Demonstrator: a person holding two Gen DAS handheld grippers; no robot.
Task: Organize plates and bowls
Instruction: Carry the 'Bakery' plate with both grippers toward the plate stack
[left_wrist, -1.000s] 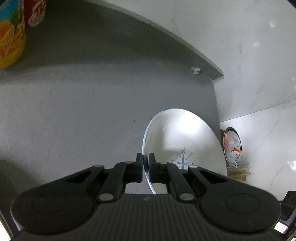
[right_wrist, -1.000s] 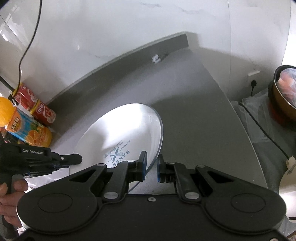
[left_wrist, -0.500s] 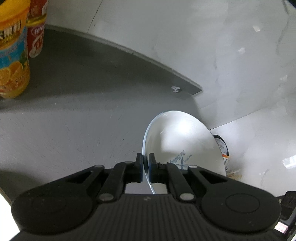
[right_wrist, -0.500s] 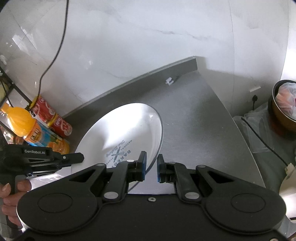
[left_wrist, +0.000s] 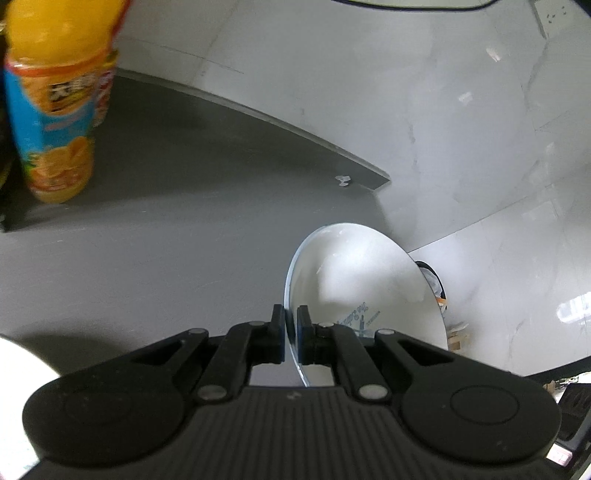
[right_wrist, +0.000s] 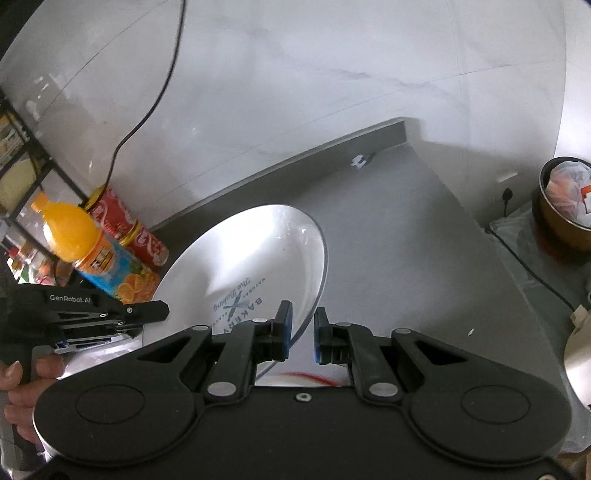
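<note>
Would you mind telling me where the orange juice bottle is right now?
The orange juice bottle stands at the far left of the grey counter, against the red cans by the wall, just beyond the raised white plate.

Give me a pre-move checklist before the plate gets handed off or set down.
1. Left gripper jaws clamped on the rim of the white round plate with blue bakery print: ok.
2. Right gripper jaws closed on the rim: not ok, rim sits between them with gaps.
3. Plate level: not ok, tilted.
4. Plate clear of the orange juice bottle and red soda can: cannot tell.
5. Grey countertop ahead free: ok.
</note>
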